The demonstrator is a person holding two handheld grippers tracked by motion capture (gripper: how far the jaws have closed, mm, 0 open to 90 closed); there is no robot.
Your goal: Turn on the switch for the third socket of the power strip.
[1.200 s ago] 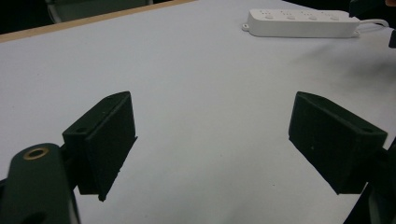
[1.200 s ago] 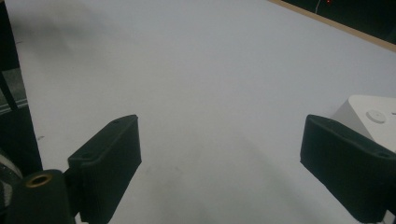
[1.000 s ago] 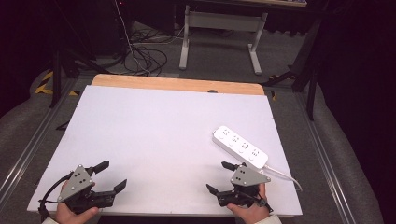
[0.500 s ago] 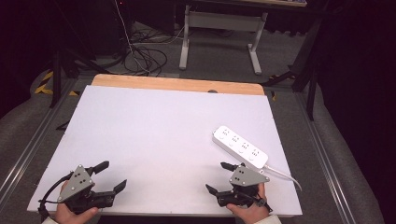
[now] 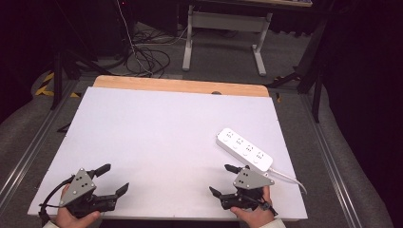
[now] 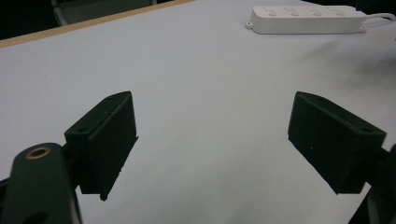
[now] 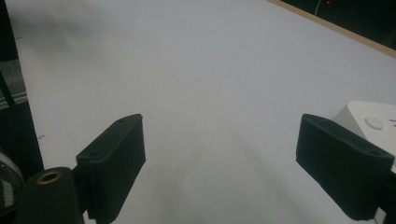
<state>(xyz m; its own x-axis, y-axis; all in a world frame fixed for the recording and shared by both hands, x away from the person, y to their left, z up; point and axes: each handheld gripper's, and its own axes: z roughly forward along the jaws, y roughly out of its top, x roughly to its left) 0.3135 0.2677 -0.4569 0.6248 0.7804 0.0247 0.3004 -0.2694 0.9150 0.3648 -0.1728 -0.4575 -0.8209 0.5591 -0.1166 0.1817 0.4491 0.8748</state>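
At the near edge of the white tabletop [image 5: 161, 137] the left tongs [image 5: 111, 178] rest low in the person's left hand, jaws spread wide with nothing between them; the left gripper view looks through that gap over bare white surface. The right tongs [image 5: 227, 180], in the right hand at the same near edge, are likewise spread wide and hold nothing. Just beyond them, near but not touching, lies the white power strip [image 5: 244, 149], set slantwise with its sockets facing up and its white cable [image 5: 289, 176] trailing off toward the right edge of the tabletop. The work in hand looks like a reach for that strip, and the right tongs are much the better placed. To do it well, I would turn the jaws square to the strip's long sides and close across its narrow width near the middle, since a grip by one end would probably let it swing, and the cable may drag or tug as it lifts. The strip's smooth casing could slip under a light pinch. The tabletop itself is plain, matte and uncluttered, with a strip of bare wood [image 5: 180, 86] along its far edge. Beyond it the room is dim: grey carpet, a tangle of black cables [image 5: 147, 54] on the floor, and the white legs of another desk [image 5: 223, 33].
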